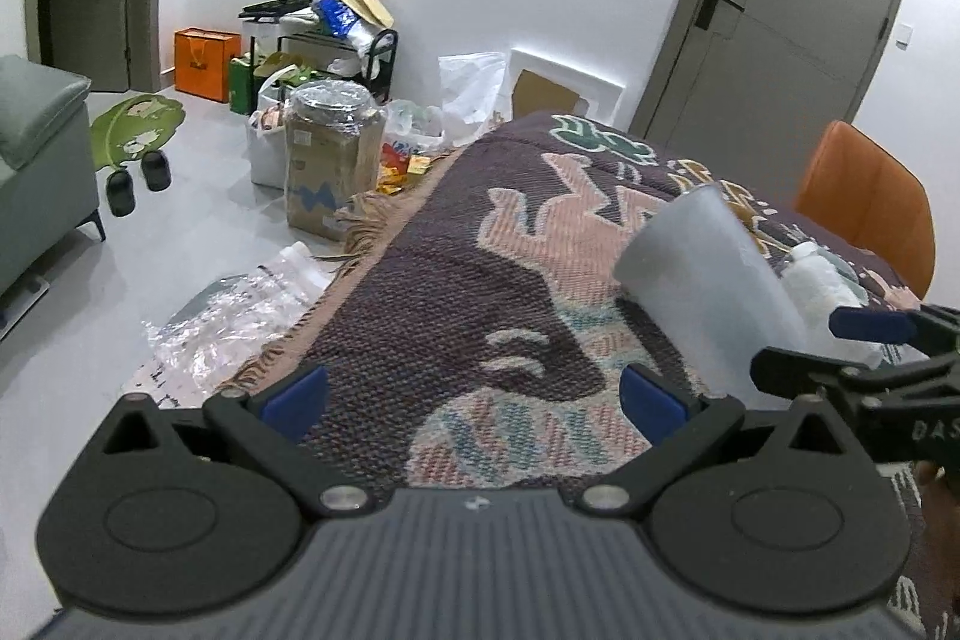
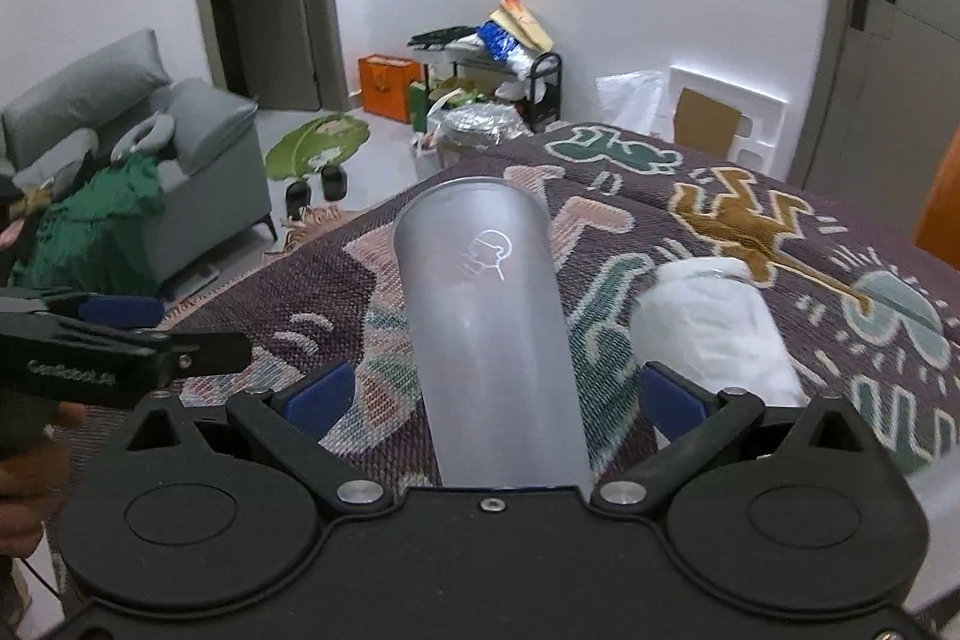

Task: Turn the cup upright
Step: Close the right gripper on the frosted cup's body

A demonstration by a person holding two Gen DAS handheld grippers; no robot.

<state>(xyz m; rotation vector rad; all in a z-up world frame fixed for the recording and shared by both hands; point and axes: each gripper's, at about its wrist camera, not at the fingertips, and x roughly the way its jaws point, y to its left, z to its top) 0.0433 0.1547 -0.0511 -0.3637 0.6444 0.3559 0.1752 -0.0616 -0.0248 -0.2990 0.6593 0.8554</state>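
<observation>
Our right gripper (image 2: 492,394) had its blue-padded fingers (image 2: 318,397) spread wide, with the tall frosted translucent plastic cup (image 2: 489,316) lying between them; neither pad touched its sides, so nothing was clamped. The cup ran lengthwise away from the camera, one round end far out and the other hidden under the gripper body, so we could not tell which end was the mouth. From the left wrist view it appeared tilted, its far end raised off the cloth; what propped it was unclear. We judged the wide spread was there to straddle the cup before closing on it for the flip.

Our left gripper (image 1: 474,397) hovered just beside, fingers equally wide apart and empty, seemingly kept out of the way.

Beneath both lay a woven purple patterned blanket (image 1: 456,280) covering the desk. A crumpled white plastic bottle (image 2: 714,334) lay near the cup's right side.
</observation>
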